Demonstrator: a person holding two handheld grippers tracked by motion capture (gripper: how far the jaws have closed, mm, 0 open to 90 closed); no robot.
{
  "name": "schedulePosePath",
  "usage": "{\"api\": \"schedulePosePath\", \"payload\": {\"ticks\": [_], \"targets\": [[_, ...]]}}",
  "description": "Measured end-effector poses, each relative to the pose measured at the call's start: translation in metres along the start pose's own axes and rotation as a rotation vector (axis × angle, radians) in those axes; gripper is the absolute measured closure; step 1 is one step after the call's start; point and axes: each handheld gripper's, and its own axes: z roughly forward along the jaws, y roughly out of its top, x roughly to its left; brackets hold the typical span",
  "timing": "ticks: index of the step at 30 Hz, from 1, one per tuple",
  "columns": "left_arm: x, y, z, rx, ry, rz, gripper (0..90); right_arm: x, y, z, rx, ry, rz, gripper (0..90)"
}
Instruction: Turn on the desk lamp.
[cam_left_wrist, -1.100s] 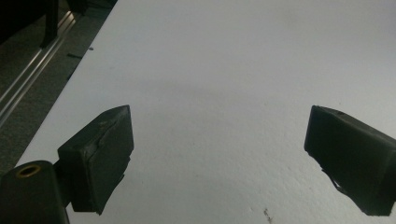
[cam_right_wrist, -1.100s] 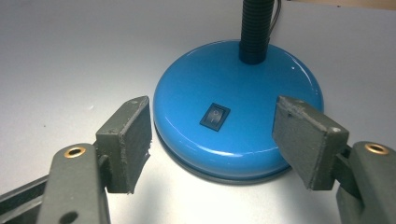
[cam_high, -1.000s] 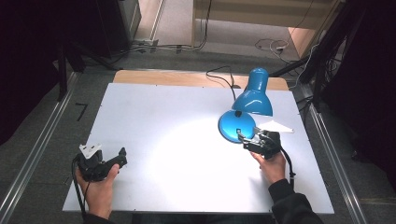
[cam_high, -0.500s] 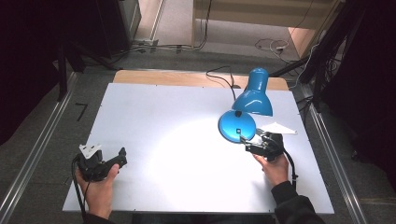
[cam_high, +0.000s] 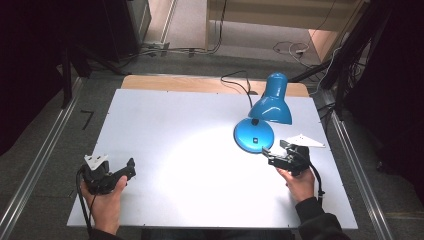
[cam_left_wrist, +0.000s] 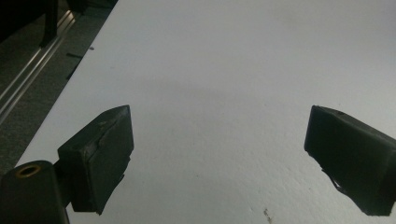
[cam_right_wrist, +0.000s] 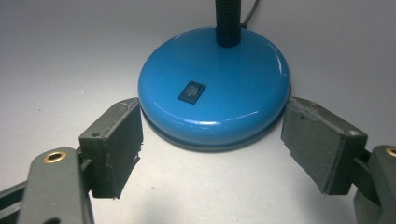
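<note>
Lamp (cam_high: 264, 117): blue, standing near the right edge of the white worktop (cam_high: 190, 150), toward the far side; lit, shade tilted down.
Base (cam_right_wrist: 215, 88): round, glossy; black rocker switch (cam_right_wrist: 192, 90) on top, its marking too small to read.
Neck: black, cut off at top in right gripper view.
Writing: none legible.
Right tool (cam_high: 274, 156): wide, jaws either side of base front, not touching.
Left tool (cam_high: 125, 172): wide, holding nothing, near front-left corner.

The right gripper (cam_right_wrist: 211, 140) has its jaws spread wide, flanking the blue lamp base (cam_right_wrist: 215, 88), whose black rocker switch (cam_right_wrist: 192, 91) faces up.
</note>
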Motion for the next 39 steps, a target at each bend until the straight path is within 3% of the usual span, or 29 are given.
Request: {"api": "schedulePosePath", "payload": {"ticks": [20,39], "targets": [[0.0,0.0,0.0,0.001,0.0,-0.006,9.3,-0.026,-0.018,-0.028,0.002,-0.056,0.021,18.9],[0.0,0.0,0.0,0.002,0.001,-0.006,9.3,-0.036,-0.029,-0.043,0.009,-0.078,0.034,18.0]]}}
